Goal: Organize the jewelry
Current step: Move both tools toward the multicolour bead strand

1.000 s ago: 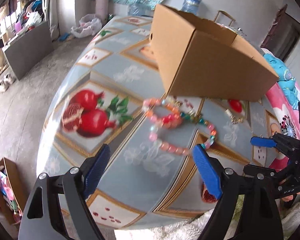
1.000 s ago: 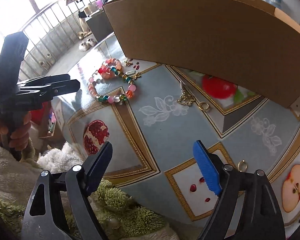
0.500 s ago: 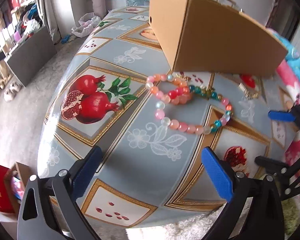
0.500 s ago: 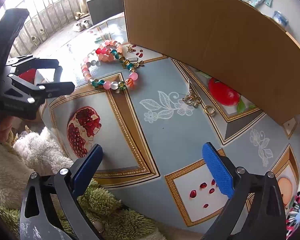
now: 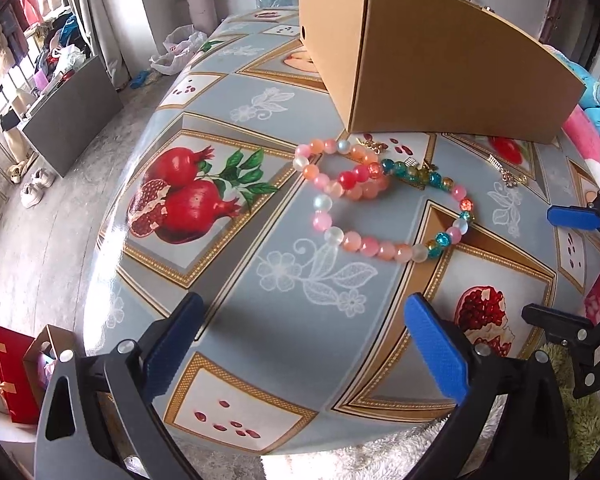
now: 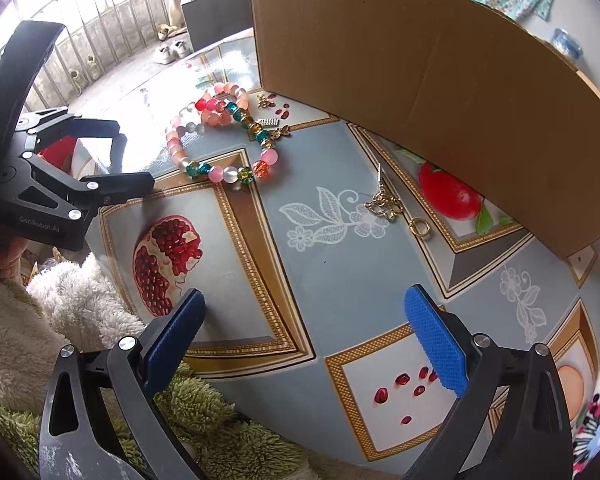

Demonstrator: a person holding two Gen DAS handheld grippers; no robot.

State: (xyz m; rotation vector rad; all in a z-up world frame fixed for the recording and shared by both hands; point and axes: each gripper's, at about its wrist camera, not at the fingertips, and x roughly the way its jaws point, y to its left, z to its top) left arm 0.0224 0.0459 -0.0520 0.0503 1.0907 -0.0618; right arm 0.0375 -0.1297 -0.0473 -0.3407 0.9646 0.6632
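Note:
Beaded bracelets in pink, orange, red and teal [image 5: 380, 200] lie tangled on the patterned table, just before a cardboard box [image 5: 432, 64]; they also show in the right wrist view [image 6: 216, 136]. A small gold earring [image 6: 384, 204] and a gold ring [image 6: 420, 227] lie near the box; the earring shows in the left wrist view [image 5: 508, 174]. My left gripper [image 5: 300, 344] is open and empty, short of the bracelets. My right gripper [image 6: 300, 344] is open and empty above the table's near edge.
The cardboard box [image 6: 420, 80] stands tall behind the jewelry. The table [image 5: 228, 264] has a glossy fruit-print cover. A fluffy blanket [image 6: 80, 312] lies at the near edge. A red bag [image 5: 8, 372] sits on the floor at the left.
Both grippers have moved closer to the table and the bracelets, which now look larger. Both stay open.

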